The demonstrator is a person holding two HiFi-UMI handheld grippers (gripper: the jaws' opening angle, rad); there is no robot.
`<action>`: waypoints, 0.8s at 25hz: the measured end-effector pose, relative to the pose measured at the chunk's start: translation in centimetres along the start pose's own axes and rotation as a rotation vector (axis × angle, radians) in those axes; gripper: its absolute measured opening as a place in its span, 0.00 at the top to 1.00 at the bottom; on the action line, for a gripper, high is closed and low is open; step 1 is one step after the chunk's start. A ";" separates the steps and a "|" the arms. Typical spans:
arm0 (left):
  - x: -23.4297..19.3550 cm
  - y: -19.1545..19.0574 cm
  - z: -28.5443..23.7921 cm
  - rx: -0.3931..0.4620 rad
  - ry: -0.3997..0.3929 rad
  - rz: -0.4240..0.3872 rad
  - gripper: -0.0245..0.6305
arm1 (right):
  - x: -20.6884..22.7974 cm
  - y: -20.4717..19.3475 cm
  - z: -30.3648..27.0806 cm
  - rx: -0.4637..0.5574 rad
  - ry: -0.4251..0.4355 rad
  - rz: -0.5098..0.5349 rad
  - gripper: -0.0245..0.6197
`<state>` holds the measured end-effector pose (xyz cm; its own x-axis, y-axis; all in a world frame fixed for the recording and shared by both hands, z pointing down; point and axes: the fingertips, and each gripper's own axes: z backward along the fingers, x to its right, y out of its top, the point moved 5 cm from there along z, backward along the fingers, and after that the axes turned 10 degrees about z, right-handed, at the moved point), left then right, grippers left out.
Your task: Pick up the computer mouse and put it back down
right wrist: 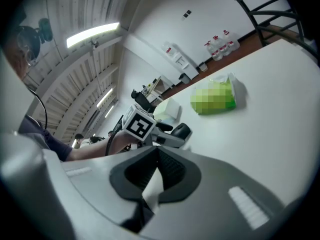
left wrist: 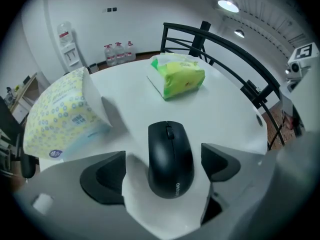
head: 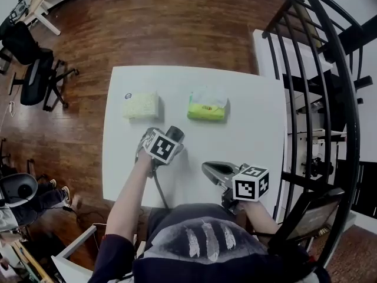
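Left tool [left wrist: 162, 166] released, jaws straddling the black mouse [left wrist: 170, 154] on the table [left wrist: 225, 109]; right tool [right wrist: 156, 156] clenched, empty.

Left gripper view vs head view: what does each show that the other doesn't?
Left gripper view only: the black mouse lying on the table between the open jaws of the left gripper, pads clear of it, and water bottles by the far wall.
Head view only: the person's left arm and that gripper's marker cube. The mouse is not visible there.
Both: white table, green tissue pack, yellow-patterned pack.
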<state>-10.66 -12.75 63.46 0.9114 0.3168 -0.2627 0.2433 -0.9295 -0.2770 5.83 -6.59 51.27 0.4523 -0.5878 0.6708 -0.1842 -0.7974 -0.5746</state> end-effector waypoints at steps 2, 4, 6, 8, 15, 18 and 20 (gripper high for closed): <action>0.0 -0.2 -0.4 -0.026 0.019 -0.009 0.22 | 0.2 0.0 0.2 0.004 0.000 -0.008 0.95; -0.1 -0.1 -0.7 -0.051 0.054 -0.030 0.26 | 0.4 -0.1 0.4 0.006 0.000 -0.012 0.95; -0.2 -0.1 -0.9 -0.072 0.077 -0.048 0.27 | 0.6 -0.2 0.3 0.007 -0.002 -0.016 0.95; -0.3 -0.1 -0.9 -0.089 0.085 -0.050 0.27 | 0.6 -0.2 0.2 0.006 0.002 -0.021 0.95; 0.6 0.2 -1.5 -0.093 0.097 -0.051 0.26 | 1.3 -0.6 0.5 0.003 0.030 -0.031 0.95; 0.8 0.4 -1.3 -0.093 0.110 -0.065 0.28 | 1.4 -0.8 0.6 0.005 0.032 -0.038 0.95; 1.4 0.5 -1.3 -0.093 0.106 -0.085 0.33 | 1.5 -0.9 1.0 0.006 0.026 -0.042 0.95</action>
<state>-8.84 -13.01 64.17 0.9151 0.3776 -0.1416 0.3459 -0.9154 -0.2058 7.51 -6.63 52.35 0.4365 -0.5574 0.7062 -0.1601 -0.8205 -0.5487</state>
